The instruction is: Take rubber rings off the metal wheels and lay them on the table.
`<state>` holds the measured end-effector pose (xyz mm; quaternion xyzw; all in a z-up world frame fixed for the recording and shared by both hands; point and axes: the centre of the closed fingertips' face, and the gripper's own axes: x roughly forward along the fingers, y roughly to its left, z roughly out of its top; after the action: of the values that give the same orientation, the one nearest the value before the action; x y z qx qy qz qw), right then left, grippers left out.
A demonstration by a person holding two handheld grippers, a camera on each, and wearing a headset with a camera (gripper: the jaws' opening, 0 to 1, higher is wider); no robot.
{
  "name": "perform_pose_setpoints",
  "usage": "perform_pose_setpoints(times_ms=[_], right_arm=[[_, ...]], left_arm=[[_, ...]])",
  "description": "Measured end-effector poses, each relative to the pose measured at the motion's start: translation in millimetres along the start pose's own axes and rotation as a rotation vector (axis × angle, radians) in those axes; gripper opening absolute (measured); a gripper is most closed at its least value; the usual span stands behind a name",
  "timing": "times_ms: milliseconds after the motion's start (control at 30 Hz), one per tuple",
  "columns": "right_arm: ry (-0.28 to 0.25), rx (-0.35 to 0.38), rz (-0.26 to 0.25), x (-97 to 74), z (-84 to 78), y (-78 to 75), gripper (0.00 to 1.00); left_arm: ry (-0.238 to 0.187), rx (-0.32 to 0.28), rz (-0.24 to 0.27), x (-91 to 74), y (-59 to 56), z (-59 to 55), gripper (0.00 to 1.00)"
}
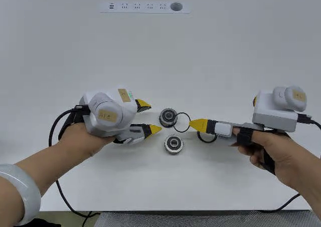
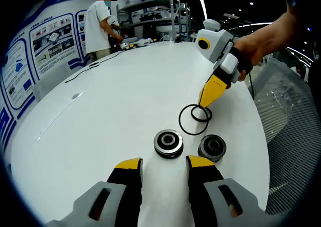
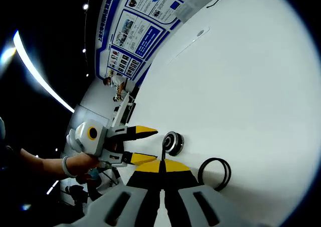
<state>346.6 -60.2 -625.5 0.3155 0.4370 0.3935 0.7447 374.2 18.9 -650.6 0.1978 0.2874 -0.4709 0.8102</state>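
Two metal wheels lie on the white table (image 1: 160, 61): one (image 1: 168, 117) further back, one (image 1: 174, 144) nearer me, darker round its rim. A thin black rubber ring (image 1: 190, 119) lies flat beside the far wheel. A smaller ring (image 1: 206, 142) lies under my right gripper. My left gripper (image 1: 149, 117) stands open just left of the far wheel, with nothing between its yellow tips. My right gripper (image 1: 198, 124) is shut, its tip at the rings' edge. The left gripper view has both wheels (image 2: 168, 143) (image 2: 212, 147) ahead of its jaws and the large ring (image 2: 179, 120) beyond.
A white power strip (image 1: 145, 7) lies at the table's far edge. Black cables (image 1: 55, 131) trail from both grippers off the near edge. In the left gripper view a person (image 2: 98, 23) stands by shelves behind the table.
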Motion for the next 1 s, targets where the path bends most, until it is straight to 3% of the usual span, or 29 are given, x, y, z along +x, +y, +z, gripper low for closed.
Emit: perform_pose_setpoints(times_ms=[500, 1000], right_arm=[[-0.067, 0.085, -0.081, -33.7, -0.7, -34.9, 0.02], [-0.027, 0.077, -0.147, -34.1, -13.1, -49.4, 0.02]], left_arm=[[-0.001, -0.013, -0.001, -1.0, -0.5, -1.7, 0.35], [0.005, -0.013, 0.001, -1.8, 0.7, -3.4, 0.34]])
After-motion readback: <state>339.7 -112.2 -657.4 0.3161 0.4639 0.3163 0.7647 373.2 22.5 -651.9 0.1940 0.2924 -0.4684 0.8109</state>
